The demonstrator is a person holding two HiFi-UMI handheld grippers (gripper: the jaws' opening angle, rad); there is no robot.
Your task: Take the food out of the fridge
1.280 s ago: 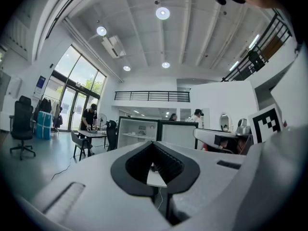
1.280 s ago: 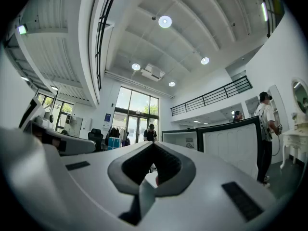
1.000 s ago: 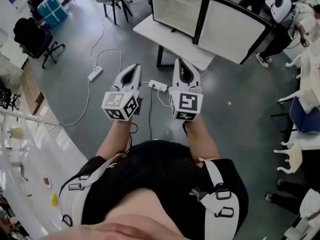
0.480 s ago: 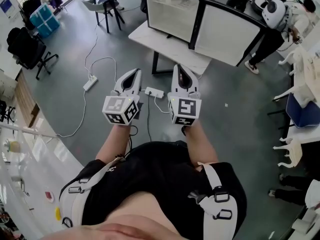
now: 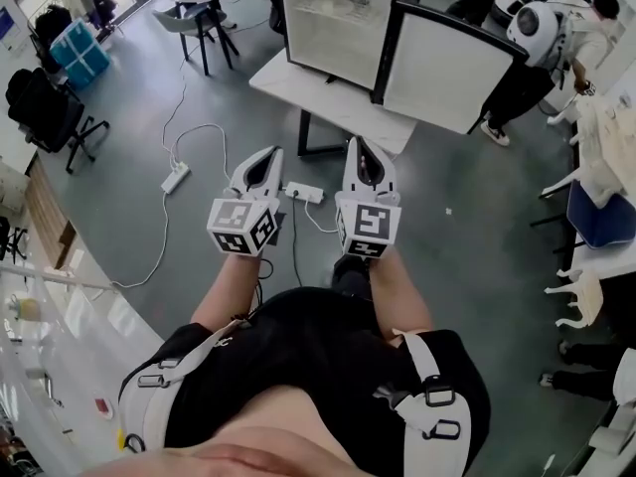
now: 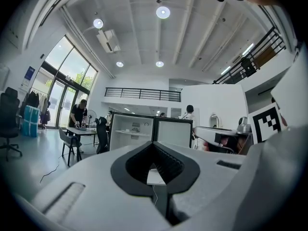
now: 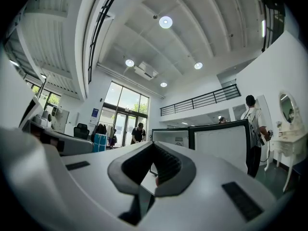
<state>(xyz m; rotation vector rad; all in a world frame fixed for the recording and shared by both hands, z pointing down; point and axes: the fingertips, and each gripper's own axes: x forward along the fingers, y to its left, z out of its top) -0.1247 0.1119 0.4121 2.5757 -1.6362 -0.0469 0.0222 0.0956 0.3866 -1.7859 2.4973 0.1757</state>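
1. Mini fridge (image 5: 333, 28) stands on a white table (image 5: 298, 85); its door (image 5: 447, 63) is swung fully open on the right side of the fridge, so the cavity faces the person
2. Food: a few small things sit on the shelf inside the fridge, too small to identify
3. Left gripper (image 5: 269, 153): jaws pressed together, nothing between them
4. Right gripper (image 5: 358, 143): jaws also together, empty
5. Both grippers are held side by side in front of the fridge, well apart from it and pointing straight at it
6. Key relation: the cavity lies dead ahead of both tips. The left lines up with the cavity's left edge, the right with its middle, near the hinge side
7. Judgement: neither hand is clearly nearer. The next move is to walk in and open the jaws before reaching the shelf
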